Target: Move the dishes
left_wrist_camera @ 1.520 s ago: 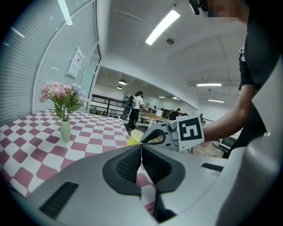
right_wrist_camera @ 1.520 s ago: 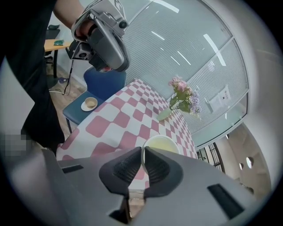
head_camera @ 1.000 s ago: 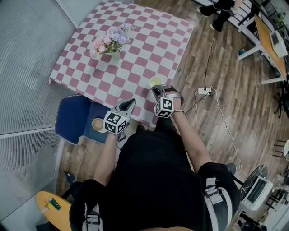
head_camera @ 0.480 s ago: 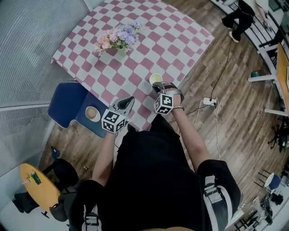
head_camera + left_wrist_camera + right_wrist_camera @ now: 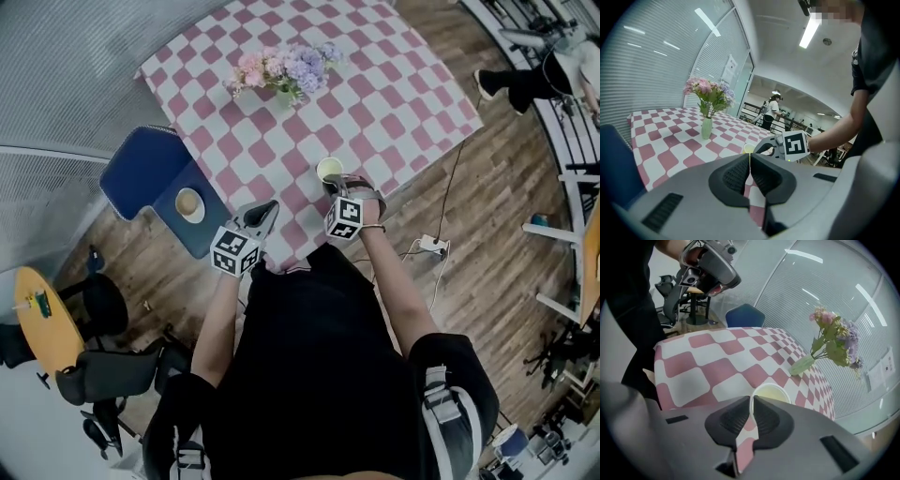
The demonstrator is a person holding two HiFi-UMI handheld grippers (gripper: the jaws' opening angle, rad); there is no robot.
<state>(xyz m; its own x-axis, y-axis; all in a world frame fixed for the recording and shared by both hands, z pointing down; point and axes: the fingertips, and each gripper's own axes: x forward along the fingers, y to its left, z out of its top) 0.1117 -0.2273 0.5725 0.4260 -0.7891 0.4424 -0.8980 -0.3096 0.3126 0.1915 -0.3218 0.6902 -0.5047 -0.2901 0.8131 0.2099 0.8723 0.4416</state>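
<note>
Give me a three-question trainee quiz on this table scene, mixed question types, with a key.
1. Multiple choice: what is the right gripper clamped on?
A) the neck of the green vase
B) the rim of the pale yellow round bowl
C) the edge of the checked tablecloth

2. True or false: the small round tan dish sits on the blue chair, not on the table.

3. Fill in the blank: the left gripper has its jaws ____, with nothing between them.

Key: 1 B; 2 true; 3 shut.
</note>
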